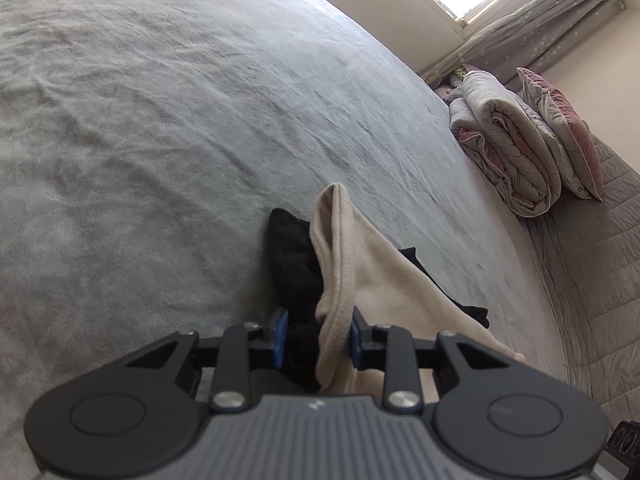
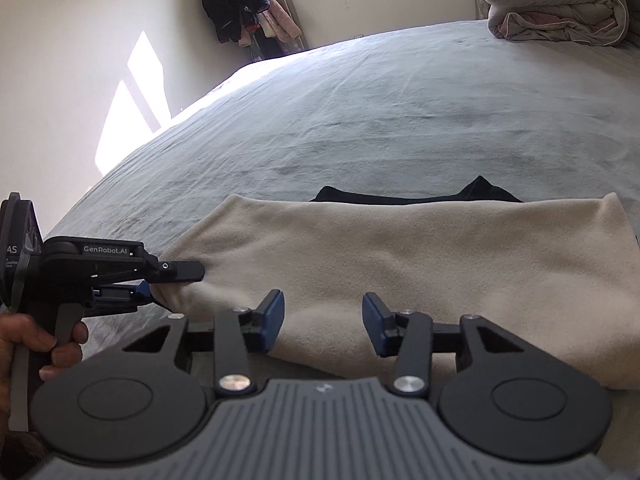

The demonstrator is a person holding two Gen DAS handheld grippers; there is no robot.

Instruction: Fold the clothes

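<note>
A: Starting on the left, the left claw (image 2: 176, 280) is clamped on the left end of the cream fleece garment (image 2: 400, 264), pinching a bunched corner of it. In the left wrist view that same claw (image 1: 318, 336) has dark cloth caught between the blue pads alongside the cream edge.

B: So two layers in one bite?

A: Looks that way. The black garment (image 2: 416, 195) lies under the cream one, peeking out past its far edge. If the left claw lifts now, I'd judge it could drag the black piece along and spoil the fold.

B: And the right side?

A: The right claw (image 2: 323, 324) is spread wide, gripping nothing, hovering over the near edge of the cream fleece, toward its left half. The right end of the fleece has nothing holding it, so a pull from the left alone could skew the whole strip across the bed (image 2: 360, 112).

B: How does the fleece lie?

A: Flat on the grey bedspread, its long axis running left to right across the right wrist view, far edge fairly straight, right end squared off. The rolled duvet (image 2: 556, 4) sits well beyond the fleece, at the far right.

B: Early or late?

A: Can't settle that; it could be laid out or half-folded.
</note>
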